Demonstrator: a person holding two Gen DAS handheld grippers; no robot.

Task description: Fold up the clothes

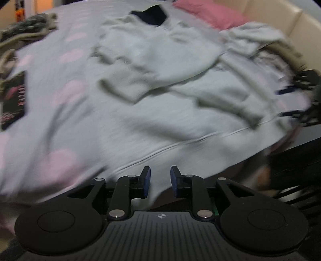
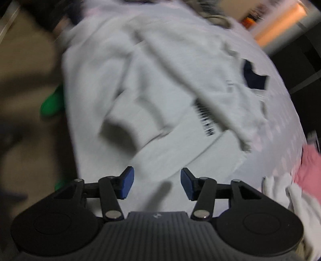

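A pale grey sweatshirt (image 1: 160, 84) is lying spread out on a bed sheet (image 1: 66, 96) patterned with pink dots, its sleeves folded in across the body and a dark lining showing at the neck. The left gripper (image 1: 160, 180) is tilting down over the near hem of the sweatshirt, its two blue pads (image 1: 147, 180) standing a little apart with nothing pinched between them. The right gripper (image 2: 156, 183) is leaning down over the sweatshirt's other side, its pads (image 2: 126, 182) standing wider apart and likewise gripping nothing, the cloth passing just beyond them. Both views are smearing with motion. One pink pillow (image 1: 208, 14) is sitting past the collar, and beside it a second pale garment (image 1: 254, 38) is lying crumpled. One green object (image 2: 52, 100) is peeking out at the sweatshirt's edge in the right view.
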